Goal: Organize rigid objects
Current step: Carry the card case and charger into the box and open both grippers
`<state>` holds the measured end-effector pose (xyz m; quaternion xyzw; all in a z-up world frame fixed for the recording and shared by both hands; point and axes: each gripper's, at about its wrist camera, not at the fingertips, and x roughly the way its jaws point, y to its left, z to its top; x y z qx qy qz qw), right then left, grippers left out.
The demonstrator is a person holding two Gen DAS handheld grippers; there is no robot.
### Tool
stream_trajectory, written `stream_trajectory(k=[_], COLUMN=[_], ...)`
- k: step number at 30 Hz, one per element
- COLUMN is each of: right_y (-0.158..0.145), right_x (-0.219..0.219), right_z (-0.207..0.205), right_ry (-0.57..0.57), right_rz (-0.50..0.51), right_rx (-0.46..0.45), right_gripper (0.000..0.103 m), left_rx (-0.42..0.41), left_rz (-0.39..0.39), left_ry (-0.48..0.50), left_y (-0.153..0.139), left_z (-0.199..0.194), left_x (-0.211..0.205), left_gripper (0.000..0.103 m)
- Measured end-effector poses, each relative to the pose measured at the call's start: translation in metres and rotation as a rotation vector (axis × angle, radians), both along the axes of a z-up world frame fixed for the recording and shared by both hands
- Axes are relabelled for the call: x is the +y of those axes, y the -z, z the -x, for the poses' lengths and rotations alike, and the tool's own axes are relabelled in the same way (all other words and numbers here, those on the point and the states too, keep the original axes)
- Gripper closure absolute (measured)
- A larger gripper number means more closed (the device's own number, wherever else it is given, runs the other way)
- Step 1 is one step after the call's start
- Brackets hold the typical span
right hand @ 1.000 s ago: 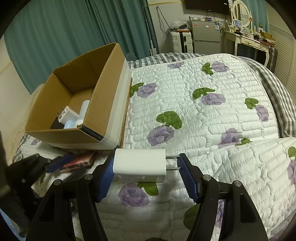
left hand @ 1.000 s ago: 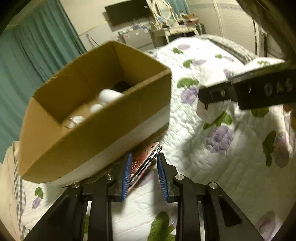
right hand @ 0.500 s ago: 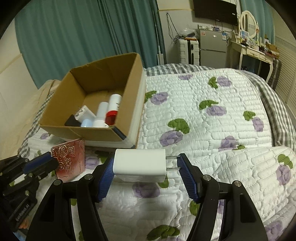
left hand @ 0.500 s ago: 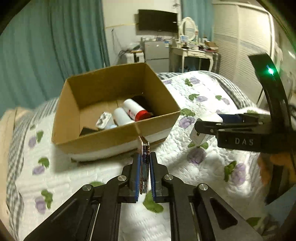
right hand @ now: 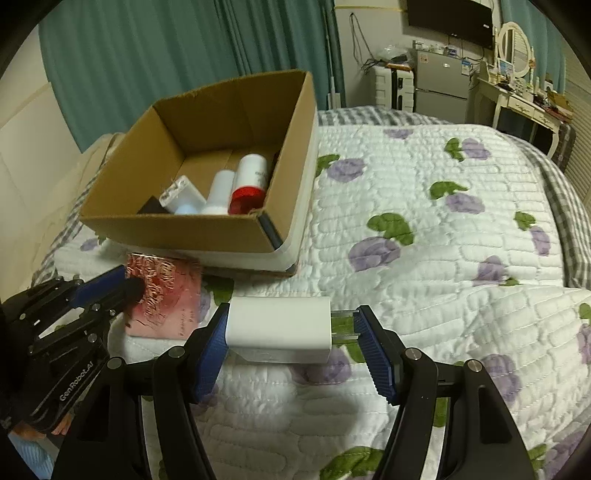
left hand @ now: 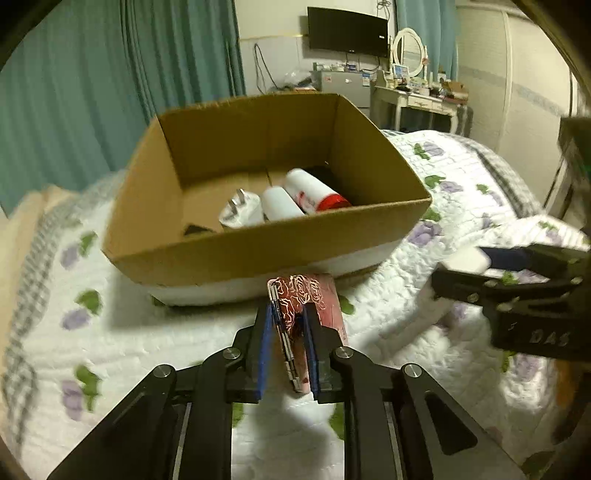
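Note:
An open cardboard box [left hand: 258, 251] stands on the bed; it also shows in the right wrist view [right hand: 177, 229]. Inside lie a white charger [left hand: 240, 212], a white bottle [left hand: 280, 203] and a red-capped bottle [left hand: 314, 190]. My left gripper [left hand: 287, 321] is shut on a red rose-patterned flat case [left hand: 314, 299], held in the air just in front of the box; the case also shows in the right wrist view [right hand: 166, 299]. My right gripper [right hand: 291, 328] is shut on a white plug adapter [right hand: 279, 328], right of the left gripper [right hand: 110, 288].
The bed has a white quilt [right hand: 424, 221] with purple flowers. Teal curtains [left hand: 110, 74] hang behind the box. A dresser [left hand: 417, 99], a small fridge [right hand: 439, 85] and a wall TV [left hand: 347, 27] stand at the far end of the room.
Both grippers have risen, so the box's inside now shows from higher up. The rose case has turned in the left gripper, its face now showing.

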<state>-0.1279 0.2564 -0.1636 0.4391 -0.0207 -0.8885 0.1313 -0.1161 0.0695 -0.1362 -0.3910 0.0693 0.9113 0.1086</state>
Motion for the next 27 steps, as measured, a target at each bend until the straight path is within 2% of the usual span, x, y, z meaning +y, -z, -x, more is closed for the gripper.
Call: stream_trajectory(k=[5, 7, 8, 11, 16, 19, 23, 27], right_y=[0.016, 0.023, 0.025, 0.029, 0.034, 0.034, 0.034, 0.041], right_x=[-0.012, -0.017, -0.018, -0.018, -0.01, -0.007, -0.011, -0.02], right_z=[0.008, 0.009, 0.009, 0.011, 0.012, 0.012, 0.01, 0.009], right_ry=[-0.035, -0.051, -0.057, -0.055, -0.043, -0.042, -0.049, -0.074], right_rz=[-0.004, -0.017, -0.017, -0.007, 0.023, 0.037, -0.001, -0.058], right_rx=[-0.033, -0.043, -0.045, -0.055, -0.069, -0.073, -0.077, -0.093], right_gripper=[0.037, 0.037, 0.037, 0.037, 0.037, 0.037, 0.037, 0.037], left_rx=[-0.048, -0.055, -0.06, -0.088, -0.197, -0.226, -0.209, -0.229], left_rz=[-0.062, -0.086, -0.09, -0.114, -0.29, -0.312, -0.259, -0.256], left_ry=[0.041, 0.057, 0.058, 0.032, -0.032, -0.065, -0.045, -0.046], left_y=[0.004, 0.003, 0.003, 0.007, 0.019, 0.025, 0.02, 0.023], left_z=[-0.002, -0.005, -0.005, 0.001, 0.019, 0.024, 0.017, 0.019], left_x=[0.001, 0.004, 0.004, 0.001, -0.013, -0.017, -0.013, -0.012], left_gripper=[0.072, 0.061, 0.059, 0.059, 0.059, 0.059, 0.059, 0.059])
